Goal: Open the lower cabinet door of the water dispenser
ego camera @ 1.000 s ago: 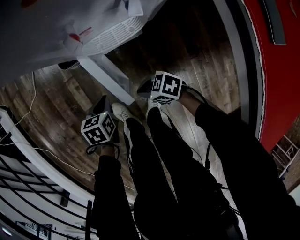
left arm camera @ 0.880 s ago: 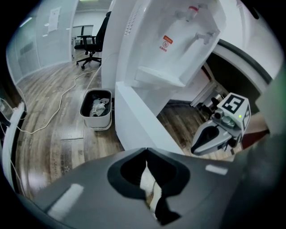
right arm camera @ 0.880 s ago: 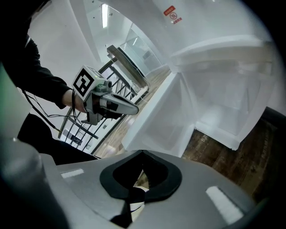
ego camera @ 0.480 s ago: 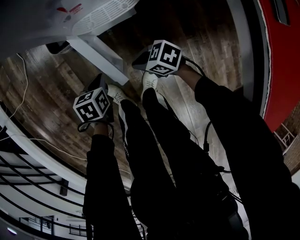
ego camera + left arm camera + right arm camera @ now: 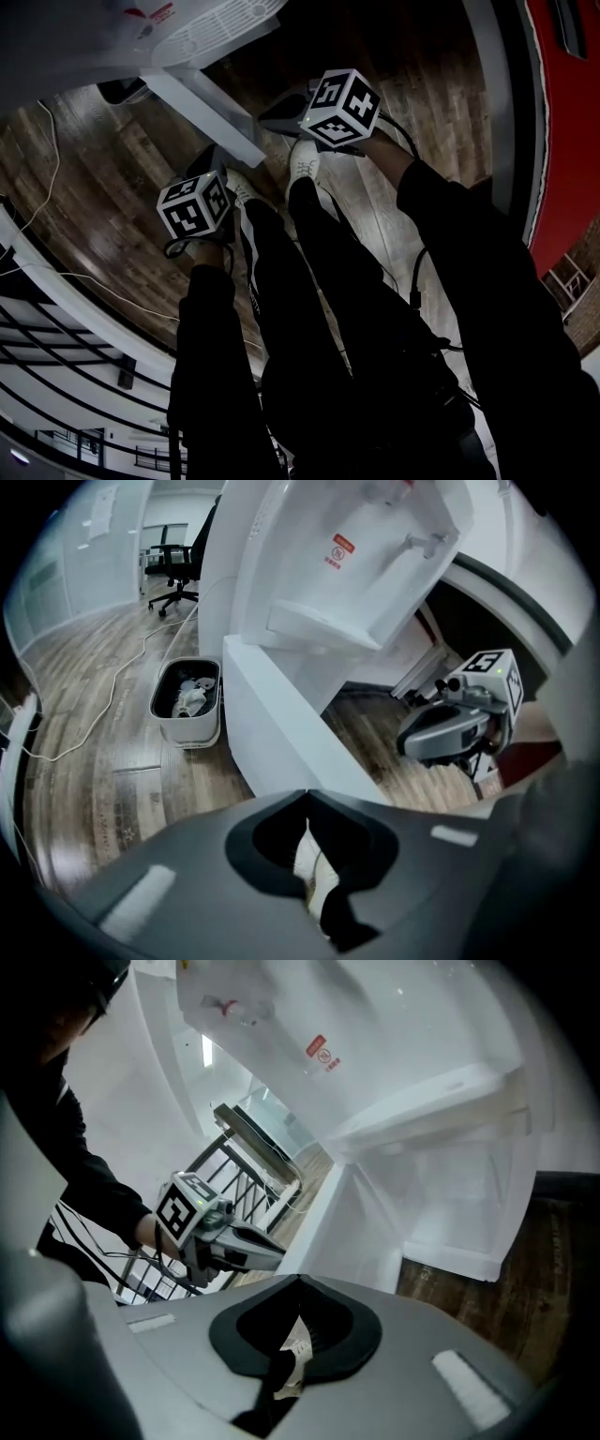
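Observation:
The white water dispenser (image 5: 375, 564) stands ahead, with its drip tray (image 5: 220, 23) at the top of the head view. Its lower cabinet door (image 5: 202, 112) is swung out over the wood floor; it shows edge-on in the left gripper view as the door (image 5: 281, 733). In the right gripper view the open cabinet interior (image 5: 459, 1204) shows beside the door (image 5: 328, 1222). My left gripper (image 5: 305, 797) hovers just short of the door's outer edge, jaws shut on nothing. My right gripper (image 5: 300, 1281) is on the other side of the door, also shut and empty.
A small white bin (image 5: 186, 700) with rubbish stands left of the dispenser. A cable (image 5: 103, 705) trails over the floor, and an office chair (image 5: 173, 569) is farther back. A white railing (image 5: 56, 375) runs at the left, a red wall (image 5: 562, 112) at the right. The person's legs and shoes (image 5: 305, 164) are below.
Both grippers sit higher in the head view and nearer the dispenser's base. The right one has risen more. The door stays swung out and both stay shut.

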